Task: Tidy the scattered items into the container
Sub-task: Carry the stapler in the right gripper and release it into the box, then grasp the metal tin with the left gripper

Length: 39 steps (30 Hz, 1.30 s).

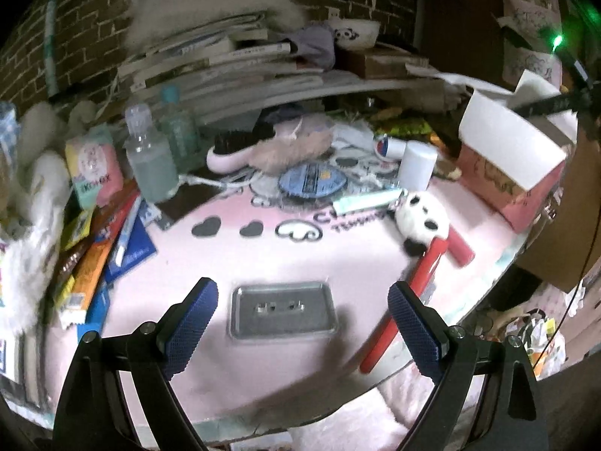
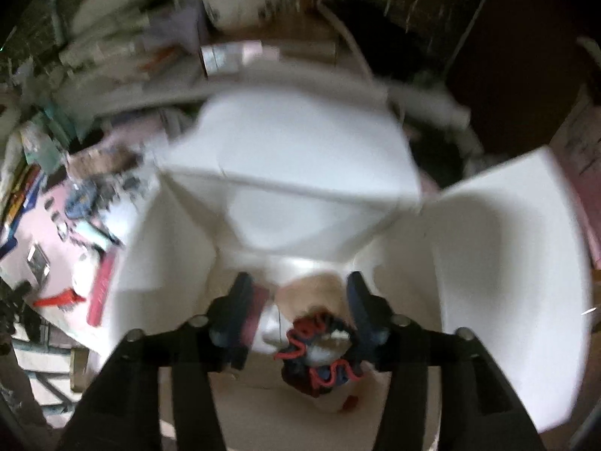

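Left wrist view: metal tray [image 1: 282, 310] is seen between parted fingers [image 1: 195, 323].
Right wrist view: fingers [image 2: 240, 315] are held apart over open white box [image 2: 507, 233], scrunchie [image 2: 319, 353] lying between them, unpressed.

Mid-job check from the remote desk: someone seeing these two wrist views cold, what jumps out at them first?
In the left wrist view, the open left gripper frames a small metal tray on the pink mat, with a panda plush and red pens to its right. In the blurred right wrist view, the open white box fills the frame, and a small doll-like toy with red squiggles lies inside it between the right gripper fingers.
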Motion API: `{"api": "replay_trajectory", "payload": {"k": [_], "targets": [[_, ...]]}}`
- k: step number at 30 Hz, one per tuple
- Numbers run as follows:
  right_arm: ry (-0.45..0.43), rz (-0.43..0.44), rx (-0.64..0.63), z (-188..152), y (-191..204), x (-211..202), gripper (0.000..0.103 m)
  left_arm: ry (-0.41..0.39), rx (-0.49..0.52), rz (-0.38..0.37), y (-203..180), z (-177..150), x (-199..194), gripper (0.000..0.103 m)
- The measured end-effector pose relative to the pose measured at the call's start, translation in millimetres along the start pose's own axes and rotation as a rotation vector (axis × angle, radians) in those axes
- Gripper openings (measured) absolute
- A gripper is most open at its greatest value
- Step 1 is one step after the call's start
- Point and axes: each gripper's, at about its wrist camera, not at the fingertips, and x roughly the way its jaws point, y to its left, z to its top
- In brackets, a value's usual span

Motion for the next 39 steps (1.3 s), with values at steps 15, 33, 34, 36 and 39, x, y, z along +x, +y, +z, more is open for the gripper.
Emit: {"api": "replay_trajectory", "payload": {"k": [15, 33, 34, 36, 39], "targets": [[-0.457, 0.301, -0.166, -26, 140, -56, 0.072, 0.032, -0.022, 0.017, 9, -7, 22, 0.091], [-0.455, 0.372, -0.162, -109, 224, 32, 0.072, 0.007, 0.003, 0.040, 6, -8, 25, 0.072], [-0.456, 0.367, -0.144, -109, 222, 34, 0.072, 0.008, 0.004, 0.039, 6, -7, 25, 0.068], [-0.449, 0.368, -0.119, -110, 218, 39, 0.072, 0.011, 0.007, 0.039, 5, -6, 26, 0.068], [-0.425, 0.374, -0.087, -111, 213, 45, 0.072, 0.012, 0.007, 0.038, 6, -5, 26, 0.067]]}}
